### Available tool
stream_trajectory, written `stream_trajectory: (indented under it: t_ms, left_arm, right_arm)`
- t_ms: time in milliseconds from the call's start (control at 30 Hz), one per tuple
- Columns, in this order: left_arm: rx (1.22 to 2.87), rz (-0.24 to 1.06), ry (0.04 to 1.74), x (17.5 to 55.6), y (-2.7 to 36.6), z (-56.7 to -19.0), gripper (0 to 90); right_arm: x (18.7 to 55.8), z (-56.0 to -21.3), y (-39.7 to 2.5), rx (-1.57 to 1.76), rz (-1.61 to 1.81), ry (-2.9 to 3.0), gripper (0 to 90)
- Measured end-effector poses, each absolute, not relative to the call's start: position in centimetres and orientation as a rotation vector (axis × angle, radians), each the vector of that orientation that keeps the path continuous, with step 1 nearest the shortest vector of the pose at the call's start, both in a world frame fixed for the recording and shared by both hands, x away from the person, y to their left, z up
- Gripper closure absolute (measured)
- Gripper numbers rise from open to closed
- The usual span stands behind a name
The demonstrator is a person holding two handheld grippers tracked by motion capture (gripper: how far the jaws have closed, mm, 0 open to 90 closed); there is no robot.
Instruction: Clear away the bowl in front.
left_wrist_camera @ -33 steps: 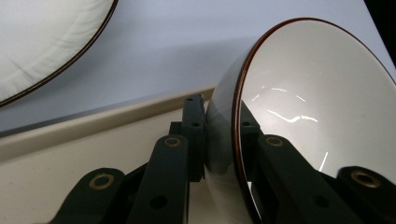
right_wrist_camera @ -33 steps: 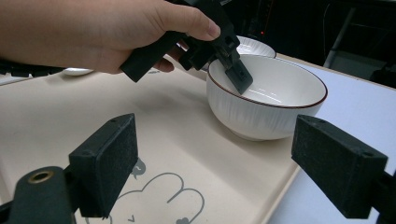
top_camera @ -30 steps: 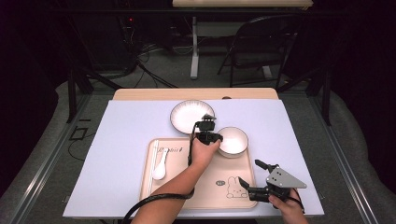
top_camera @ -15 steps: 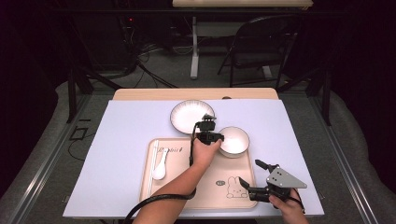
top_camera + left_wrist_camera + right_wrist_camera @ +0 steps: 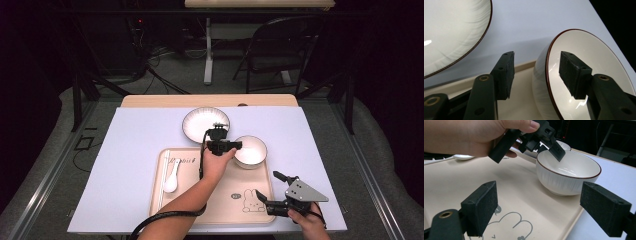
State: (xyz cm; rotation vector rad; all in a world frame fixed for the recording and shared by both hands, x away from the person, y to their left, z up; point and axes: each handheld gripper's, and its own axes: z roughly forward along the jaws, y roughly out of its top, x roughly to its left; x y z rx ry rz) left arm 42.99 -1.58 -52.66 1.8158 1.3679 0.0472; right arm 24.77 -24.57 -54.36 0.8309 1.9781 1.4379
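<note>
A white bowl [image 5: 250, 150] with a dark red rim stands at the far right corner of the beige tray [image 5: 200, 200]. My left gripper [image 5: 223, 145] is open and straddles the bowl's near-left rim. In the left gripper view one jaw hangs inside the bowl [image 5: 599, 62] and the other outside it, over the tray [image 5: 521, 105]; neither presses the wall. My right gripper [image 5: 274, 195] is open over the tray's near right corner with nothing between its jaws. The right gripper view looks between my right gripper's [image 5: 539, 192] jaws at the bowl [image 5: 564, 180] and the left gripper [image 5: 527, 157].
A white plate [image 5: 205, 123] lies on the pale cloth just beyond the tray. On the tray's left side lies a white spoon [image 5: 171, 180]. A rabbit drawing [image 5: 251, 198] marks the tray near my right gripper. A folding chair [image 5: 272, 45] stands past the table's far edge.
</note>
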Motion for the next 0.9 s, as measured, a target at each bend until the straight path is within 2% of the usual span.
stream_trajectory:
  t_ms: [433, 900]
  left_arm:
    - [1.859, 0.154, 1.259, 42.1, -0.6, -52.0, 35.8]
    - [1.885, 0.212, 1.202, 41.2, 1.3, -49.8, 35.4]
  right_arm:
    - [24.7, -54.4, -24.5, 0.834, 1.435, 1.98, 13.9]
    - [24.7, -54.4, -24.5, 0.824, 1.431, 1.985, 13.9]
